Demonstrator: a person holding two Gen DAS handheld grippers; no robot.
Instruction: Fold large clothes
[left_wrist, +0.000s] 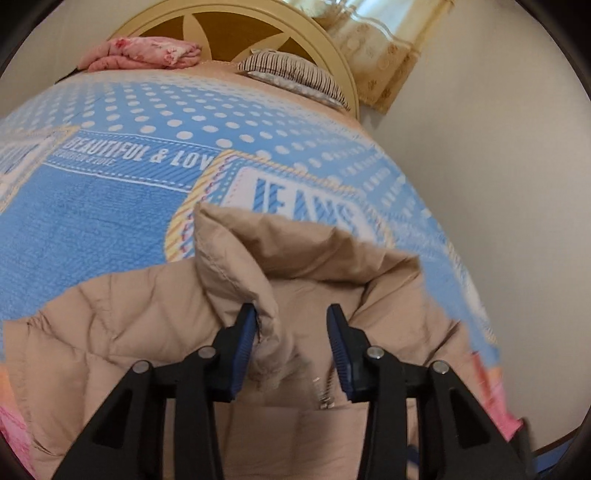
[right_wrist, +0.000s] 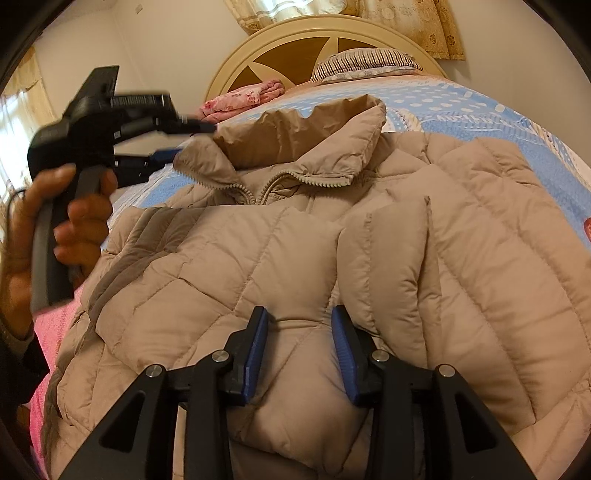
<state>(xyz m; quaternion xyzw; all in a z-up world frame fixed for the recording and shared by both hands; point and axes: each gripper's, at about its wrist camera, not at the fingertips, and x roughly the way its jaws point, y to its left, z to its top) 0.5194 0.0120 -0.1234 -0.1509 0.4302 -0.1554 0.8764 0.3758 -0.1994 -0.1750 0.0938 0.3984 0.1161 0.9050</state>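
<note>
Blue bedspread (left_wrist: 110, 206), beige jacket (right_wrist: 295, 258), collar perhaps pinched

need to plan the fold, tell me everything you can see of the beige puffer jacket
The beige puffer jacket is quilted, shiny padded cloth with a zip and a stand-up collar. It lies front up on the blue bedspread. The left gripper straddles the collar edge; the right gripper pinches a puffed ridge.

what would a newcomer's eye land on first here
A puffy beige quilted jacket fills the foreground, spread over a blue dotted blanket printed with big lettering. The left gripper straddles its upturned collar, while the right gripper sits on the jacket's quilted front.
</note>
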